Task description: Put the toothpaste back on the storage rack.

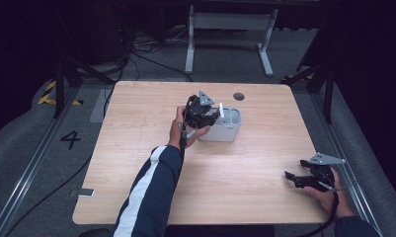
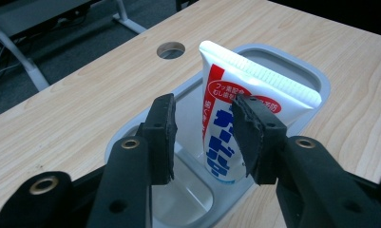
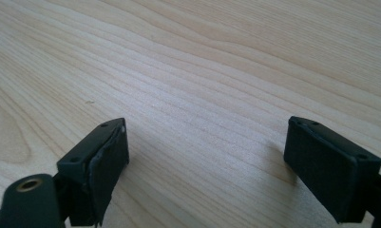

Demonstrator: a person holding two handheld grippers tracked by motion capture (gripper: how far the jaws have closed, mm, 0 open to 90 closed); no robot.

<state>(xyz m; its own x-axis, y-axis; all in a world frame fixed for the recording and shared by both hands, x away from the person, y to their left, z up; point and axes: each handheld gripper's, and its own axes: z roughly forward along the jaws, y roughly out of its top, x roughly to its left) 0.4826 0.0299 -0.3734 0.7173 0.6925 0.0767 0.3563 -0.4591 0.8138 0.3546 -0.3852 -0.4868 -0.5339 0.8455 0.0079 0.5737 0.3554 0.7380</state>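
Setting: pale wood table [image 1: 136, 128] in a dark room, grey floor and cables behind, a desk frame [image 1: 230, 29] past the far edge.
Left tool [image 2: 204, 135]: jaws part-open, either side of the tube but not pressed on it as far as the left gripper view shows; poised over the bin's near rim. In the high view the left tool [image 1: 204, 109] sits at mid-table, toward the far edge.
Toothpaste tube [image 2: 235, 118]: white with red and blue print, standing cap-down and tilted inside the bin, crimped end up and leaning toward the far wall.
Bin [image 2: 316, 78]: grey, rounded-rectangular, open top, otherwise bare inside; it stands just short of the table's cable hole [image 2: 171, 49].
Right tool [image 3: 204, 161]: jaws spread wide, holding nothing, low over bare wood. In the high view the right tool [image 1: 304, 180] lies near the right edge, close to the near right corner.
Progress: by my reading the tube is already lodged in the bin and the grip looks slack; what remains is to lift the left tool clear.
Open room: straight up and back toward the near edge is free; the bin walls hem the jaws sideways.
Edge risk: a jaw catching the tube's crimp or the rim could tip the light bin.
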